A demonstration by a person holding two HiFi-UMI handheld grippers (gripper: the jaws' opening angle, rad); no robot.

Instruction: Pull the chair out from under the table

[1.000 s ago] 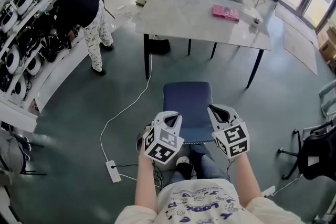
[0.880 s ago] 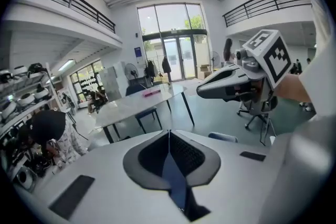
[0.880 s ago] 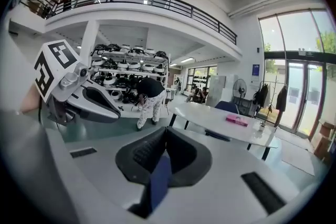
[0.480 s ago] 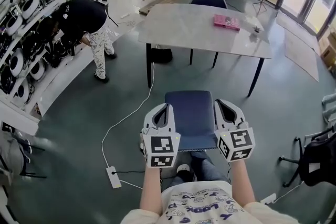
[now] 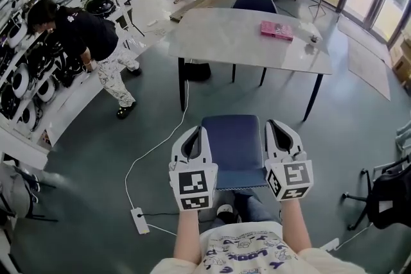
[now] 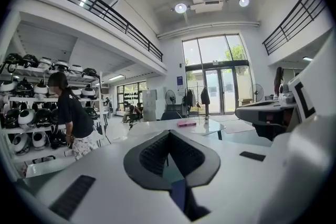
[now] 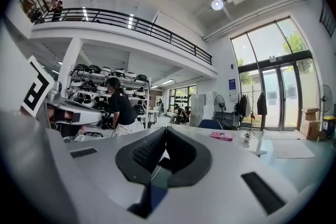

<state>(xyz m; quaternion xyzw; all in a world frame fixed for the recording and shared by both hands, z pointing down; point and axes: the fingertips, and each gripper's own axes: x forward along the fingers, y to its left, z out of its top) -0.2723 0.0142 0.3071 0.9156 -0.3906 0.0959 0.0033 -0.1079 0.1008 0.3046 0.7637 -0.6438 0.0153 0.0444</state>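
Since a second ago, the left gripper and right gripper are riding higher and pointing level toward the table; back then they were tipped down at the near edge of the chair. Both pairs of jaws are sitting fully together with nothing between them, and each gripper view is showing only the room past the closed tips. The chair is standing on open floor directly in front of the person, well apart from the table, with its seat wholly clear of the tabletop. Neither gripper is touching it. Judgement: the pull is looking finished and the hands are coming away, so nothing further on the chair is looking needed. The bystander at the helmet shelves is straightening up from a stoop. Count: two grippers; one table; two blue chairs, the pulled one and a second chair at the table's far side; one pink flat item on the tabletop; one dark bag under the table; one power strip lying on the floor at the left, its white cable running toward the table.
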